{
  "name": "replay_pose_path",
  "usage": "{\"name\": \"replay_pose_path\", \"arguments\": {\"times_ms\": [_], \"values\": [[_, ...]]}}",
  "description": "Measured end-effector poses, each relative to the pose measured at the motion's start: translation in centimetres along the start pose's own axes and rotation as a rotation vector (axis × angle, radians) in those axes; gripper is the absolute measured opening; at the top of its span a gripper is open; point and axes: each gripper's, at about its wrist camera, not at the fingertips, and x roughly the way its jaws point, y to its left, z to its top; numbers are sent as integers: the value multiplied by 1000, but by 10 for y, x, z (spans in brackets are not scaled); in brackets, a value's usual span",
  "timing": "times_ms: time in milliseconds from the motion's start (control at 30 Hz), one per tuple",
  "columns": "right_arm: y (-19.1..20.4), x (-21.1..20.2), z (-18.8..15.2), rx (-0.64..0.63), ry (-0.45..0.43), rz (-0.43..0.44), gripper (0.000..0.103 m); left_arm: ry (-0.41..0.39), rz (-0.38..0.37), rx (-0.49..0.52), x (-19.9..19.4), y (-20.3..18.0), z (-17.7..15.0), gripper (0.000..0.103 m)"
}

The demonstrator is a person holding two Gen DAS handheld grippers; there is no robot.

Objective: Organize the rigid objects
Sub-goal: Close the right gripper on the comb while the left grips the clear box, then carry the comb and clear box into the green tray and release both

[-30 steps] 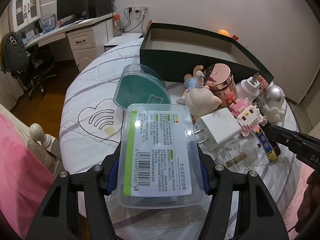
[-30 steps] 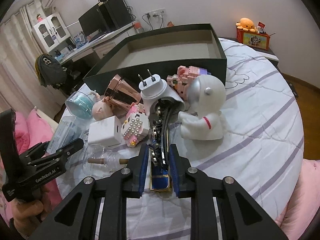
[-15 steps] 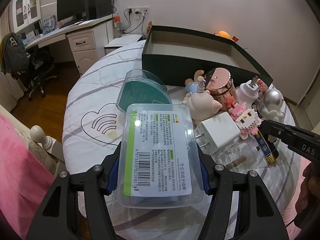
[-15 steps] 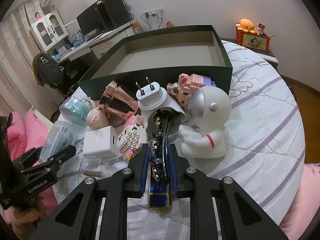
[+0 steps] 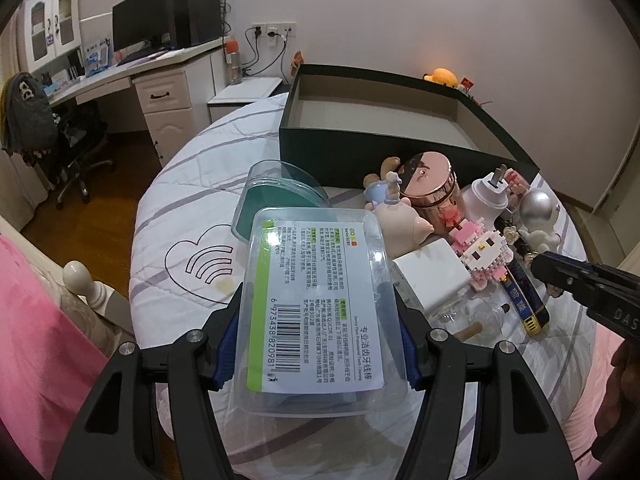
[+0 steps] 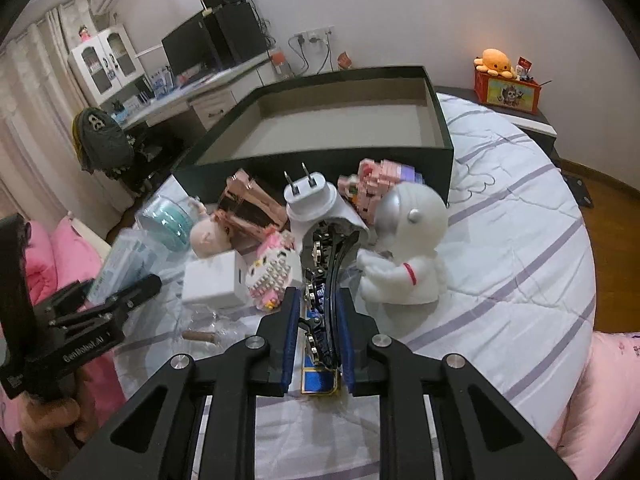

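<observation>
Box [image 5: 384, 120] lies open straight ahead beyond the clutter, my left claw [image 5: 316, 336] pinching the floss case [image 5: 316, 300], right claw [image 6: 318, 340] pinching the hair clip [image 6: 332, 280].

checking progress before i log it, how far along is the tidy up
Nothing is packed: the dark green box looks empty. In hand: the left gripper clamps a clear floss pick box; the right gripper pinches a black hair clip. Left: astronaut figure, white plug, rose-gold jar, block kitty.
</observation>
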Motion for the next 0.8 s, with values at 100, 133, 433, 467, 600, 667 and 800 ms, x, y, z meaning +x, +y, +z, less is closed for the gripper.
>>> {"name": "replay_pose_path", "arguments": {"times_ms": [100, 133, 433, 467, 600, 667, 800], "values": [[2, 12, 1, -13, 29, -22, 18, 0, -1, 5, -1, -1, 0, 63], [3, 15, 1, -18, 35, -30, 18, 0, -1, 6, -1, -2, 0, 63], [-4, 19, 5, 0, 24, 6, 18, -6, 3, 4, -1, -3, 1, 63], [-4, 16, 3, 0, 16, 4, 18, -8, 4, 4, -1, -2, 2, 63], [-2, 3, 1, 5, -5, 17, 18, -17, 1, 4, -6, -3, 4, 63], [-2, -5, 1, 7, -18, 24, 18, -25, 0, 5, -10, -4, 6, 63], [4, -20, 2, -5, -45, 25, 18, -38, -4, 9, -17, -6, 9, 63]]}}
